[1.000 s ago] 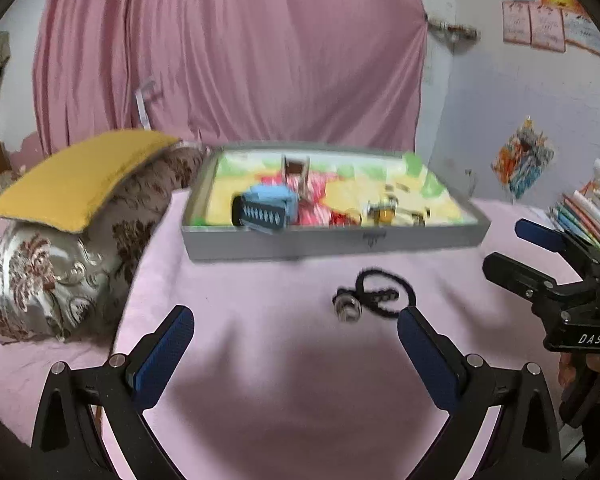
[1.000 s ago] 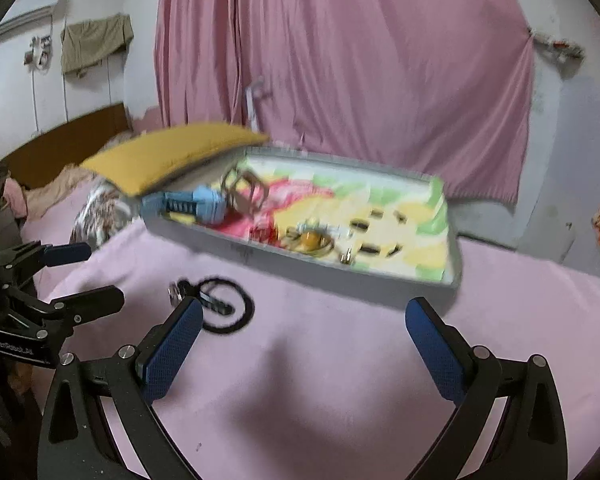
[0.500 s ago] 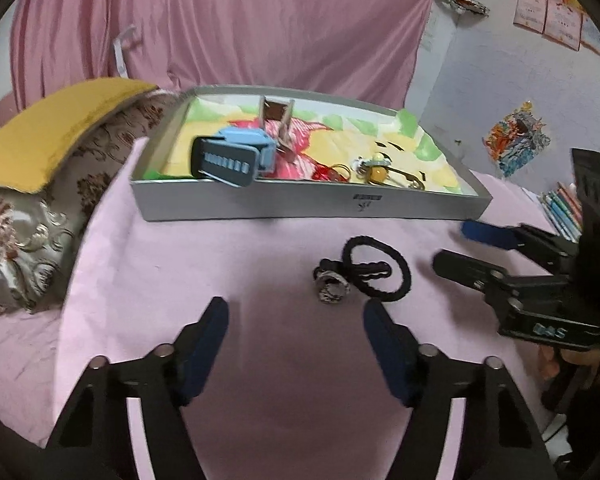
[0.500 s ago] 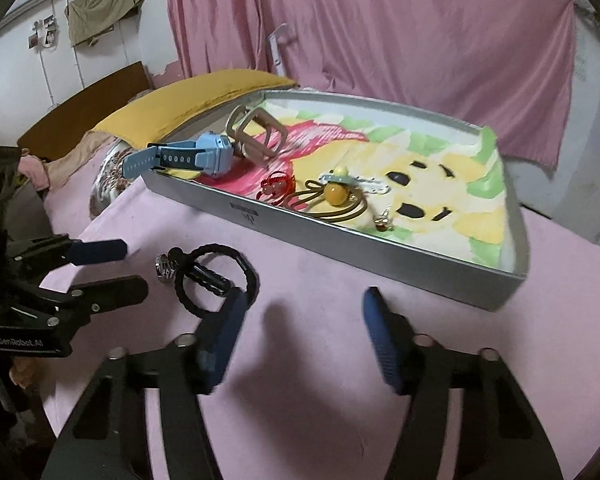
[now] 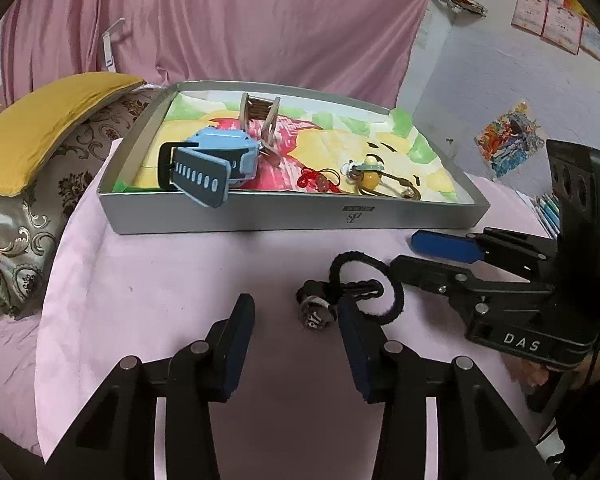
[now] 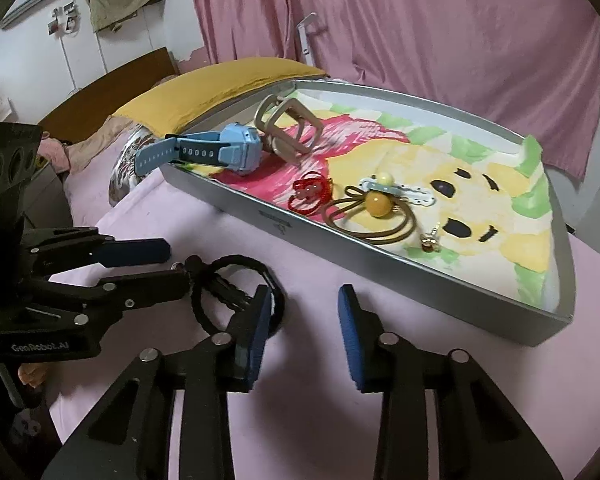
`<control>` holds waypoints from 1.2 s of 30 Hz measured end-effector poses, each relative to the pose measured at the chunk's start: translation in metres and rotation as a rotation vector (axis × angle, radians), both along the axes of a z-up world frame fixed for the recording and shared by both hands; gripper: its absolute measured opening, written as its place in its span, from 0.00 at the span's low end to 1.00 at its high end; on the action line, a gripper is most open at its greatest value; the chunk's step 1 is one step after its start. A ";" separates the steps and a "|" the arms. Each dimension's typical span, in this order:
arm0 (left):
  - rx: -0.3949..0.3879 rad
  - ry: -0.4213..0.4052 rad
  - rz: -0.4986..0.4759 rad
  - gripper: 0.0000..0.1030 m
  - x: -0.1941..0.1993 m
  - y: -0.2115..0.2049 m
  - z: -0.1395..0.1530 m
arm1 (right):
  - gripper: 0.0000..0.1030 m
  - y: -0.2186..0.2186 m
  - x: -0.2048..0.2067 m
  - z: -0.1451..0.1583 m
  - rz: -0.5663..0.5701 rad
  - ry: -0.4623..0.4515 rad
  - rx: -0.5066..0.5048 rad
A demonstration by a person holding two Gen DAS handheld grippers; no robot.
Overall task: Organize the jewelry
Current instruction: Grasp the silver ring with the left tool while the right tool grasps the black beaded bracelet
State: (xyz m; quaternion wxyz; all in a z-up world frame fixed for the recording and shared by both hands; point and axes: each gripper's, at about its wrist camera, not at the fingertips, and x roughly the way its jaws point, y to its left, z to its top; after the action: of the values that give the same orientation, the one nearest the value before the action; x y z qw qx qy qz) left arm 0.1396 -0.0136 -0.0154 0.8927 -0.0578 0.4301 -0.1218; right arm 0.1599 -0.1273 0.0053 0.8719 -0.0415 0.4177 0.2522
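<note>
Both parted, gripping nothing — left hand-held gripper (image 5: 296, 316) and right hand-held gripper (image 6: 305, 316) flanking black hair tie (image 5: 374, 294) on pink bench (image 5: 172, 276), before grey tray (image 5: 300, 220).

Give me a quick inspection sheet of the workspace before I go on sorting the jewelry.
Surface: pink cloth, bare in front of both grippers.
Job's things: black hair tie with a small charm lies on the cloth, outside the tray. In the tray: blue watch, beige clip, red cord bracelet, brown cord with yellow bead, small earring.
Clutter: nothing seen.
Grippers: left gripper open, charm between its fingers, untouched; right gripper open, empty, beside the hair tie.
Cables: nothing seen.
Surroundings: yellow pillow, pink curtain, wall pictures.
</note>
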 end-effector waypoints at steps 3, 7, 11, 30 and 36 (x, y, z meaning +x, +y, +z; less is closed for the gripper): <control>0.007 0.003 -0.011 0.30 0.002 -0.002 -0.001 | 0.28 0.003 0.001 -0.001 0.007 0.005 -0.011; 0.006 0.003 -0.019 0.24 0.001 -0.003 -0.001 | 0.26 0.007 0.002 -0.002 0.019 0.007 -0.028; 0.012 0.005 -0.028 0.19 0.001 -0.005 -0.001 | 0.23 0.011 0.002 -0.002 0.022 -0.005 -0.066; -0.014 0.004 -0.043 0.17 0.002 -0.001 -0.003 | 0.05 0.011 -0.003 0.000 0.042 -0.026 -0.105; -0.018 0.001 -0.043 0.17 0.000 -0.001 -0.003 | 0.04 0.006 -0.005 -0.001 0.038 -0.023 -0.099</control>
State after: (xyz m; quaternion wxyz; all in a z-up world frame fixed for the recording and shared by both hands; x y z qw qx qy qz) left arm 0.1398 -0.0149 -0.0181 0.8890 -0.0565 0.4307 -0.1445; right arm 0.1548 -0.1214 0.0046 0.8687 -0.0953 0.4187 0.2470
